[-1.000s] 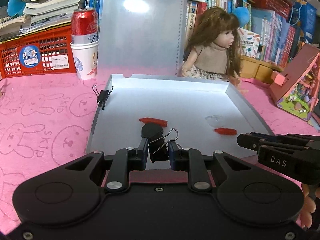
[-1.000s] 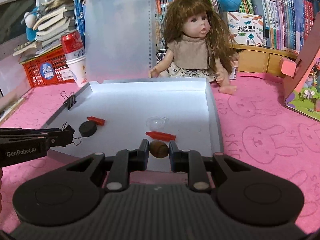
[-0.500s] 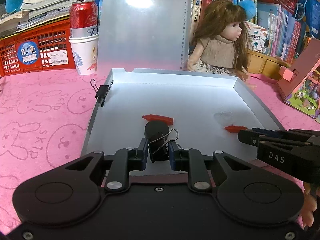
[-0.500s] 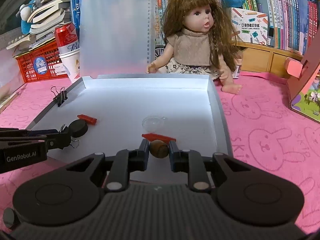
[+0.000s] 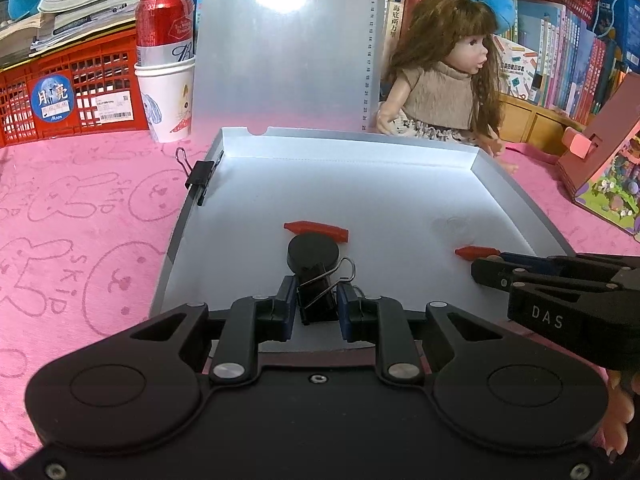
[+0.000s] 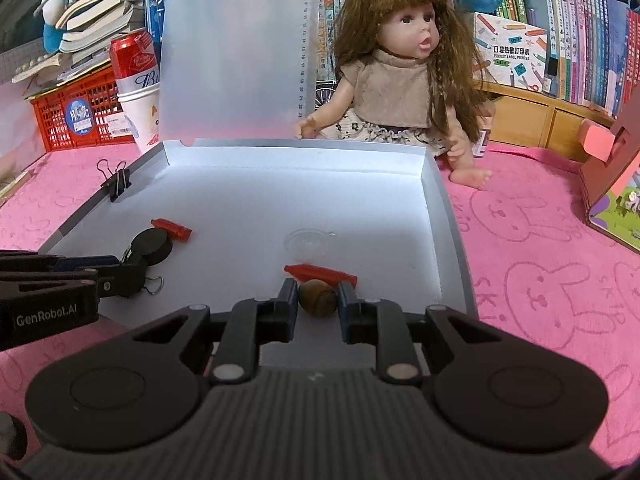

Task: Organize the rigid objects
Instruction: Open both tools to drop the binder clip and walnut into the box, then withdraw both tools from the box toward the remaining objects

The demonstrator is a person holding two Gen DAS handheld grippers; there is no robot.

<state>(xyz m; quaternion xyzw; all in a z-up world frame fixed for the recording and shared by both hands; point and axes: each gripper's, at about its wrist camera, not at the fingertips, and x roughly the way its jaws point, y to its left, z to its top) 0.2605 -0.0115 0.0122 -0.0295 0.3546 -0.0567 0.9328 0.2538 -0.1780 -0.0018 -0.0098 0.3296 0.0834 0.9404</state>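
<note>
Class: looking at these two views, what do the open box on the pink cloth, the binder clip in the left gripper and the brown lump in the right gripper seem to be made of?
Box: probably thin matte plastic sheet, translucent lid. Binder clip: likely black painted metal, shiny wire handles. Brown lump: possibly a nut or wood, dull sheen; uncertain.

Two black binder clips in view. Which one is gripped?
The binder clip pinched between the left gripper fingers, at the tray's near edge. The other clip is clamped on its left wall.

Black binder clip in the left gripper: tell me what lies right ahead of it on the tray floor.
The black binder clip has a black round disc directly ahead on the white tray, with a red plastic piece just beyond.
</note>
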